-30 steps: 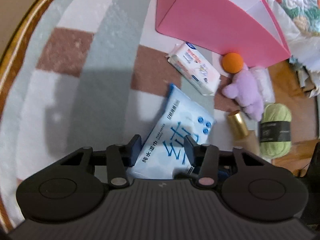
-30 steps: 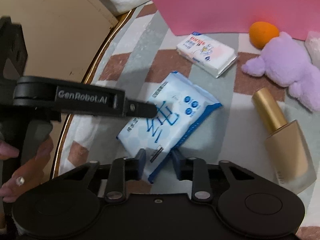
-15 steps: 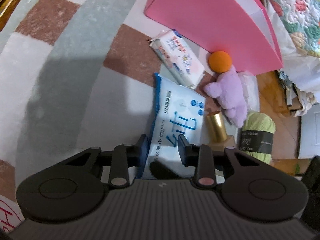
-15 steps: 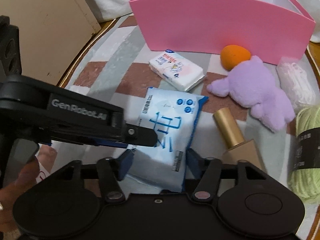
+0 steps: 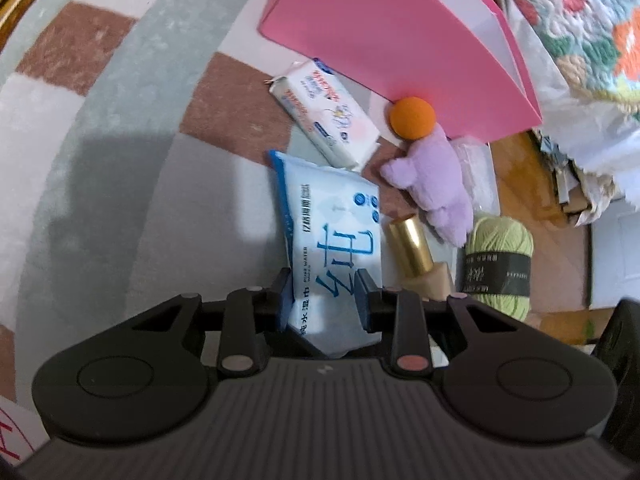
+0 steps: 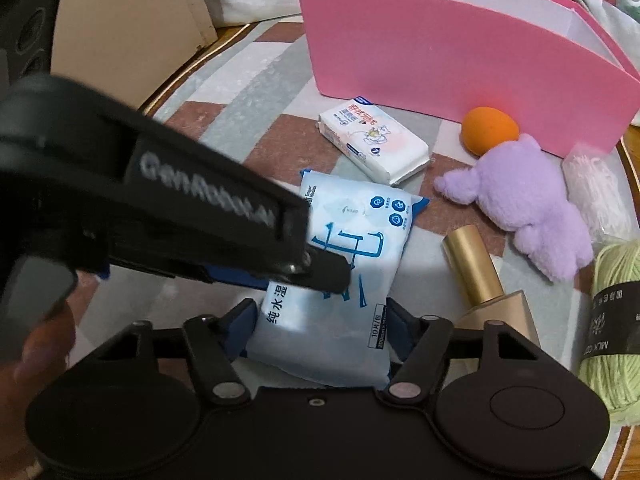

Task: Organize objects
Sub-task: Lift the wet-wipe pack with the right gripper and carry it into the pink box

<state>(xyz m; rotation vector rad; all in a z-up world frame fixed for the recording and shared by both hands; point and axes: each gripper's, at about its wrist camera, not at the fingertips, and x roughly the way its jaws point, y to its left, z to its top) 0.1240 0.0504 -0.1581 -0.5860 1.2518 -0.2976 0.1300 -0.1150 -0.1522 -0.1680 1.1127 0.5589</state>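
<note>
A blue-and-white wet-wipe pack (image 5: 332,236) (image 6: 344,264) lies on the checked cloth. My left gripper (image 5: 323,294) has its fingers on both long sides of the pack's near end, shut on it. My right gripper (image 6: 320,328) stands wide open around the pack's near end, pads close to its sides; contact is unclear. The left gripper's body (image 6: 172,216) crosses the right wrist view above the pack. The pink box (image 5: 392,40) (image 6: 460,60) stands open behind.
A small white tissue pack (image 6: 372,140), an orange sponge (image 6: 490,128), a purple plush (image 6: 524,196), a gold-capped bottle (image 6: 480,276), green yarn (image 6: 616,320) and a clear bag (image 6: 592,184) lie right of the wipes. The table's gold rim (image 6: 180,80) runs at left.
Both grippers moved forward around the wipe pack. The left jaws narrowed onto its sides; the right jaws opened wider around its near end. The pack turned more lengthwise toward the box.
</note>
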